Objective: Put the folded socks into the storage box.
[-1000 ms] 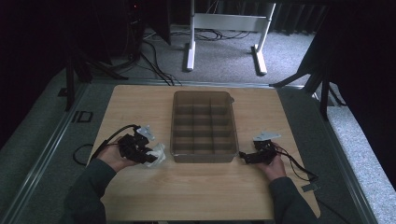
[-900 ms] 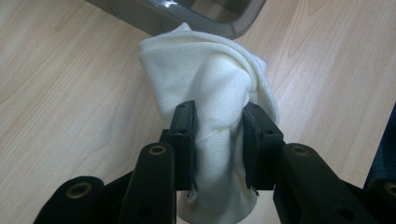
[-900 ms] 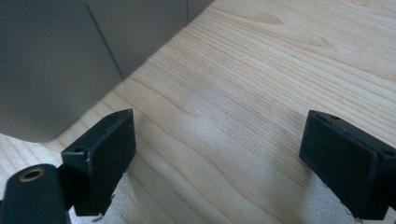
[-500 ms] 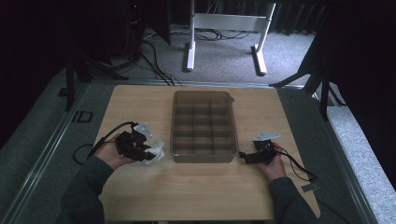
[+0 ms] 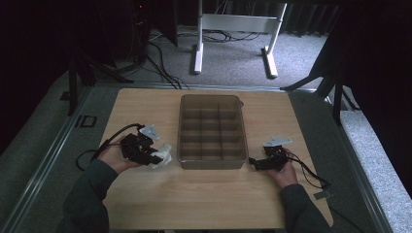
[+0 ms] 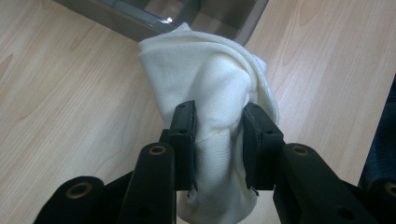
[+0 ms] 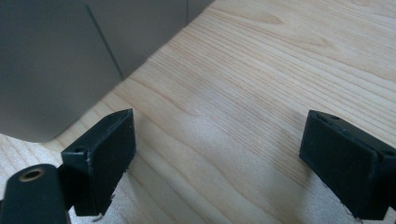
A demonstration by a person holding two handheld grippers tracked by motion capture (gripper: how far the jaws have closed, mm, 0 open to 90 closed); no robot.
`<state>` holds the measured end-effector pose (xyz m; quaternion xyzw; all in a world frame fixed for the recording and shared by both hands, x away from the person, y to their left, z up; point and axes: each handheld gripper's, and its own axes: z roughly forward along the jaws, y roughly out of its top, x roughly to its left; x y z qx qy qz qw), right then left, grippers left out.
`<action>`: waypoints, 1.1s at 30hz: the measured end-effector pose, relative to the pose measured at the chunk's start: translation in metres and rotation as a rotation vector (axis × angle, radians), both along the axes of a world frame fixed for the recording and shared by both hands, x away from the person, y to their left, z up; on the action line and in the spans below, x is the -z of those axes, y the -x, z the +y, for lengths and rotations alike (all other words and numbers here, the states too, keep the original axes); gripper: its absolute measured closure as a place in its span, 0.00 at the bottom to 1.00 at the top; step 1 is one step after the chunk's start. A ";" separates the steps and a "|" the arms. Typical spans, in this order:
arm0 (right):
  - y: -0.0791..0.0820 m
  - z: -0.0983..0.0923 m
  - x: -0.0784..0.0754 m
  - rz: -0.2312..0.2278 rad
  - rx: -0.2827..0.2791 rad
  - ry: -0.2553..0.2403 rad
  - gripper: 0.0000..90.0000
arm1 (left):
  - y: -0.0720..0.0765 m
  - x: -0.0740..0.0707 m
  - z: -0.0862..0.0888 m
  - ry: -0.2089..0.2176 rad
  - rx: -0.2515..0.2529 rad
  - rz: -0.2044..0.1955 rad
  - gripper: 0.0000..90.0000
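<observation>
A crumpled white cloth [image 6: 205, 79] is pinched between the black jaws of my left gripper [image 6: 218, 135], which is shut on it. The cloth [image 5: 164, 156] rests on the wooden table just left of the grey compartment tray [image 5: 212, 164], near its front left corner, with the left gripper [image 5: 154, 156] pointing toward the tray. My right gripper [image 5: 252, 161] lies low on the table at the tray's front right corner. Its jaws stand wide apart over bare wood, so the right gripper [image 7: 224, 154] is open and holds nothing. The tray wall [image 7: 51, 70] is close on its left.
The tray's several compartments look empty. The wooden table [image 5: 204, 204] has free room in front of the tray. Cables trail from both grippers, and a white desk frame [image 5: 233, 29] stands on the floor beyond the table.
The left hand with the cloth has drifted slightly to the left. The right hand has kept still.
</observation>
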<state>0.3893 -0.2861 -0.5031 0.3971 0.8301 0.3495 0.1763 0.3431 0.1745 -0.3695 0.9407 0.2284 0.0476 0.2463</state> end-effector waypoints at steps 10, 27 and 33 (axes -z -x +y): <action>0.000 0.000 0.000 0.000 0.000 0.000 0.11 | -0.002 -0.003 -0.004 -0.002 0.012 -0.009 0.76; 0.000 0.000 0.000 0.001 0.001 -0.001 0.11 | -0.007 -0.008 -0.014 -0.005 0.045 -0.020 0.77; 0.000 0.000 0.000 0.000 0.000 -0.001 0.11 | -0.010 -0.010 -0.020 -0.002 0.063 -0.023 0.76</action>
